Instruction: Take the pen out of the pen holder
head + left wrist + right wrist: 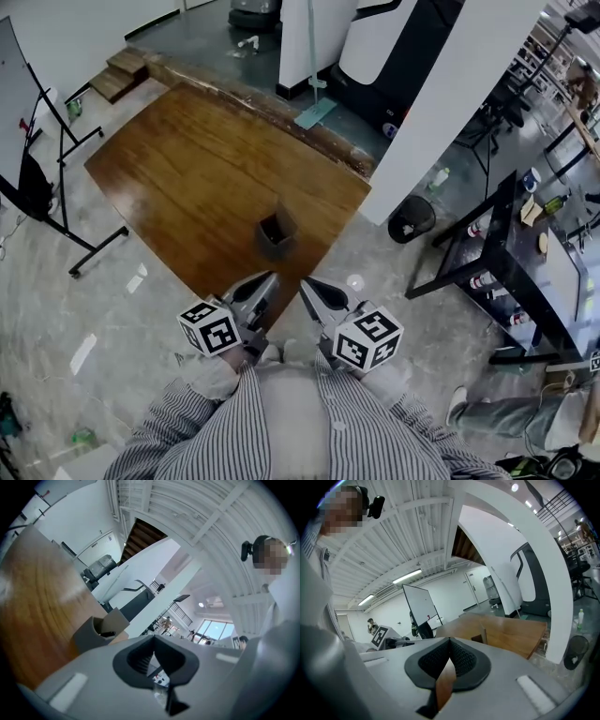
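A dark grey pen holder [276, 233] stands on the brown wooden table [187, 169], near its front corner. In the left gripper view the pen holder [96, 632] sits just left of the jaws, with something dark, likely the pen [108, 633], lying in its mouth. My left gripper [266, 281] and right gripper [307, 284] hover side by side at the table's near edge, a short way from the holder. Both are shut with nothing between the jaws. The left gripper [153, 640] points level; the right gripper [450, 643] shows the holder [483, 634] just past its tips.
A whiteboard on a black stand [19, 122] is left of the table. A white column [450, 103], a black bin [411, 218] and a black shelf cart with bottles [502, 272] stand to the right. Someone's legs [511, 417] lie at the lower right.
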Demonstrator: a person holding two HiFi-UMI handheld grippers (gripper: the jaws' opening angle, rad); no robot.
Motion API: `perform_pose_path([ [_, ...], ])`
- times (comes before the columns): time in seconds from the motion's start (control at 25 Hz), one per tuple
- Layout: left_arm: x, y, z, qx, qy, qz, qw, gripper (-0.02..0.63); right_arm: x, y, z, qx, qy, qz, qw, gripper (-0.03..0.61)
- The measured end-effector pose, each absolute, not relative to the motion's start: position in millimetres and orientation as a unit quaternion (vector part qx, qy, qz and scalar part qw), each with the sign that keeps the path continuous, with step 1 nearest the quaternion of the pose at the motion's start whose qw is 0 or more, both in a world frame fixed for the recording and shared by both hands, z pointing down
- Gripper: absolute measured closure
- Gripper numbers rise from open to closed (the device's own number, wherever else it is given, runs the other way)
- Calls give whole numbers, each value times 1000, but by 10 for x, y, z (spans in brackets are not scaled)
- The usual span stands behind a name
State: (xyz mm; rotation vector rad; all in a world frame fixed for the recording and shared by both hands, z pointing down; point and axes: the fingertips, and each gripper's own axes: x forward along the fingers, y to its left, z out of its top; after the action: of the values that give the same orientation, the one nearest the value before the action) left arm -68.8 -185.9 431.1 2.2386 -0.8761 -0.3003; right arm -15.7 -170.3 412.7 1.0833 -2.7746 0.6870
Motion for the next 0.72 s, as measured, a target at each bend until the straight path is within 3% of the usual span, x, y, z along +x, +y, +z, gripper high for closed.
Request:
perform_pose_path([
  [0.72, -844, -2255, 4662, 878, -391, -46, 273, 606, -302, -1963, 4564, 326, -899, 276, 94, 578],
])
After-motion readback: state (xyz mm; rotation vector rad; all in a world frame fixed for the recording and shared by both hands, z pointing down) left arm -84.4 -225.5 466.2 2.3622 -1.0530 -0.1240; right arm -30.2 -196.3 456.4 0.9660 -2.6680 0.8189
